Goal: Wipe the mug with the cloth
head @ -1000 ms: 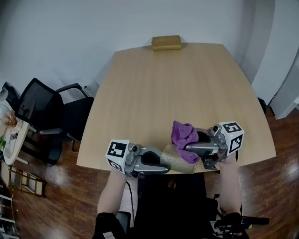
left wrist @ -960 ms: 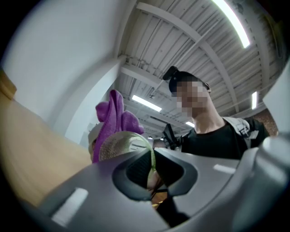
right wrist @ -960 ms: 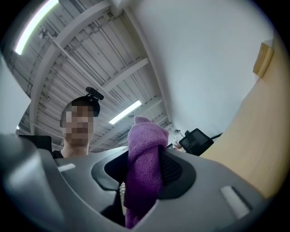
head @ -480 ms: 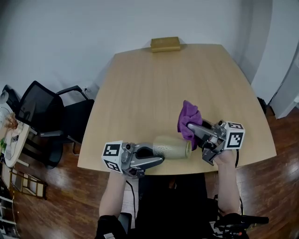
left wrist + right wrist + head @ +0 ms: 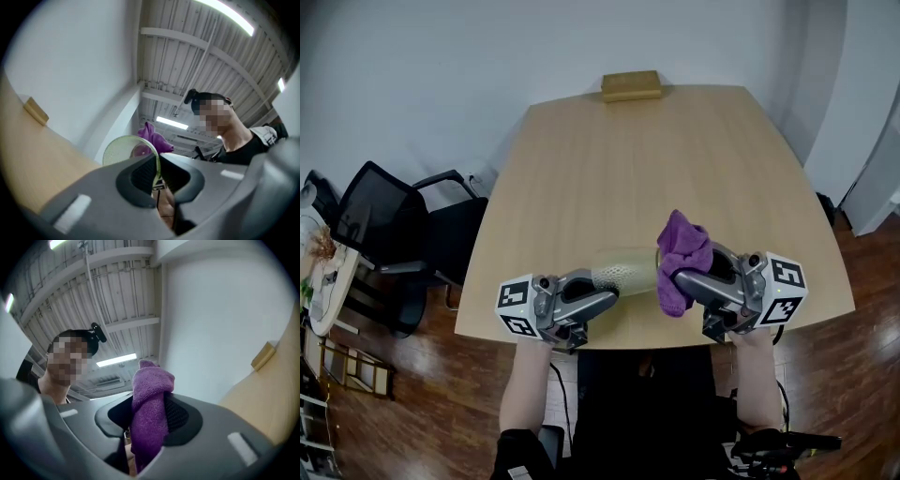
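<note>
It looks like an office meeting room: a big pale wooden table fills the centre of the head view, with a black swivel chair at the left edge. Plain white walls run across the top and dark wood flooring shows lower left. The gripper views catch a ribbed metal ceiling with strip lights.

The head view looks steeply down from the near edge of the table, while both gripper views tilt up at the ceiling, sharing the cloth.
</note>
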Available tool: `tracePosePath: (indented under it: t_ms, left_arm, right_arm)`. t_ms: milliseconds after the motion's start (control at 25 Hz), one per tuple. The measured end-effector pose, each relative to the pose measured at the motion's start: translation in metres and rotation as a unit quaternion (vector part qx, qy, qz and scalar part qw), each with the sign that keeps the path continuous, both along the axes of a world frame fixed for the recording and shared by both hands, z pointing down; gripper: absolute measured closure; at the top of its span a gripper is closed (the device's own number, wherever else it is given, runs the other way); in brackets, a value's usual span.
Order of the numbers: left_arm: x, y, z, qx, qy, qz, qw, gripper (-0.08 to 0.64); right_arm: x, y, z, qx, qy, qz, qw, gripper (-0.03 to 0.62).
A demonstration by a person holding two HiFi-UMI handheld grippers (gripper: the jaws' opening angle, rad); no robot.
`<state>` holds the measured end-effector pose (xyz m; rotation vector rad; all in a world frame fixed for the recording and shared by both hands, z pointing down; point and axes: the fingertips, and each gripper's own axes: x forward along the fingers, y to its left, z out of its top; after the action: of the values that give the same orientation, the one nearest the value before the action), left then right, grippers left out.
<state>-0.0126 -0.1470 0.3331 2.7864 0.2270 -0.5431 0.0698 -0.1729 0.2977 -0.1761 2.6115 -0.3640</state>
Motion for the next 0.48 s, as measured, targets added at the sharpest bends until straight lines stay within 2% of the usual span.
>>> tracePosePath:
  t_ms: [80,240,480]
  left_arm:
    - [0.001,0.004,-0.002,0.005,0.004,0.008,0.9999,0.516]
    - [-0.003,0.007,-0.003,0.012,0.008,0.011,0.9998,0.509]
    - [-0.007,-0.012,0.008,-0.005,-0.001,-0.013,0.9999,0.52]
  right_arm:
    - [-0.008,-0.003,0.009,-0.01,0.011,-0.001,1.0,0.448]
    - [-0.007,-0.018,0.03,-0.049,0.003,0.0,0.999,0.448]
    - [0.011,-0.052,0.067,-0.092,0.067,0.087,0.99,0.448]
